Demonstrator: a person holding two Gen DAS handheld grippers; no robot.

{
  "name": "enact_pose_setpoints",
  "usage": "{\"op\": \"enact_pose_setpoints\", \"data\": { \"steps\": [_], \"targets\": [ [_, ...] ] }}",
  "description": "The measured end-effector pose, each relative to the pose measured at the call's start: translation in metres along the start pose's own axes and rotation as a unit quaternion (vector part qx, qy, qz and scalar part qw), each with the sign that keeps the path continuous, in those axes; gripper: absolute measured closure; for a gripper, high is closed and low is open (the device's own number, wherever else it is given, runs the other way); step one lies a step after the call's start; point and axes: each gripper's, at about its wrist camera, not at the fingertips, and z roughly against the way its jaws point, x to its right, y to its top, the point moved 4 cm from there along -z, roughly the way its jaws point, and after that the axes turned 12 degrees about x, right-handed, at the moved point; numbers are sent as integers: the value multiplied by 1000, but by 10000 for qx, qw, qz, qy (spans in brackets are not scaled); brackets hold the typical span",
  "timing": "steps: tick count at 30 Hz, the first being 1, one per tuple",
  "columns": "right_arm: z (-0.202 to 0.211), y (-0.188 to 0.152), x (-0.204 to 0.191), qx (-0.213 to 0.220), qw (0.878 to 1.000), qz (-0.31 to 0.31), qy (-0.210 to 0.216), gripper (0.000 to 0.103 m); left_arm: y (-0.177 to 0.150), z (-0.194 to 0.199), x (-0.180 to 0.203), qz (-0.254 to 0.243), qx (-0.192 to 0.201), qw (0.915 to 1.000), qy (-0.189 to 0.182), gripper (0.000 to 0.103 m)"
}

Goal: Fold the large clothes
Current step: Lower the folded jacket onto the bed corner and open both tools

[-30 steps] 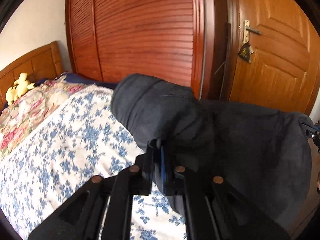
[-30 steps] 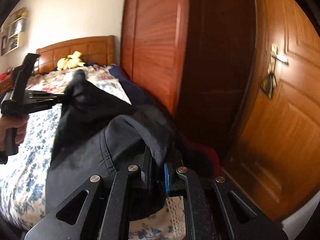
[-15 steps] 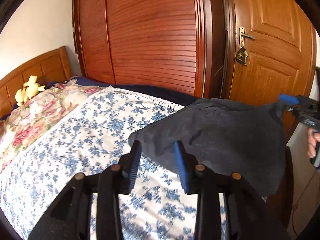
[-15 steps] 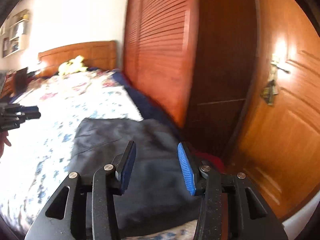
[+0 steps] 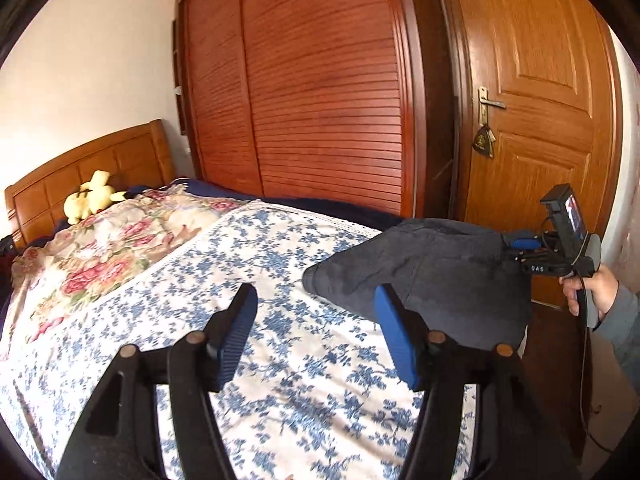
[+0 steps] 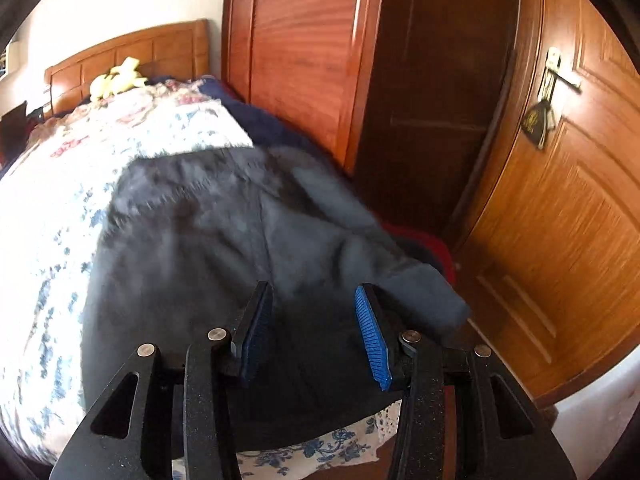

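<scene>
Both my grippers stand with jaws spread wide, holding nothing: the left gripper [image 5: 316, 334] over the blue-flowered bedspread [image 5: 168, 308], the right gripper [image 6: 314, 330] just above the dark garment [image 6: 208, 240]. That garment lies on the bed's corner nearest the door [image 5: 536, 120], its long axis running across the bed's foot end, one end draping off the edge. A second ago each claw pinched it aloft; now it is released. Beyond stands the wardrobe [image 5: 320, 100].
</scene>
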Motion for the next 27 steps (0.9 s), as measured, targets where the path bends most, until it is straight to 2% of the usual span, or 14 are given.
{"op": "enact_pose_setpoints", "data": {
  "steps": [5, 8, 12, 15, 22, 27],
  "targets": [
    [39, 30, -32, 494, 9985, -50, 243, 58, -4, 38, -15, 76, 6, 9997, 224, 43],
    [59, 43, -64, 713, 9954, -99, 633, 47, -10, 61, -26, 174, 20, 9989, 438, 43],
    [83, 50, -126, 863, 9890, -22, 1198, 31, -25, 90, -41, 289, -91, 9966, 769, 43],
    [95, 51, -167, 950, 9838, 44, 1520, 24, -40, 114, -51, 313, -179, 9941, 1021, 43],
    [135, 46, -259, 1114, 9658, 211, 2331, 21, -81, 165, -73, 553, -430, 9841, 1633, 43],
    [166, 30, -314, 1136, 9523, 286, 2817, 21, -113, 204, -85, 819, -582, 9739, 2034, 43]
  ]
}}
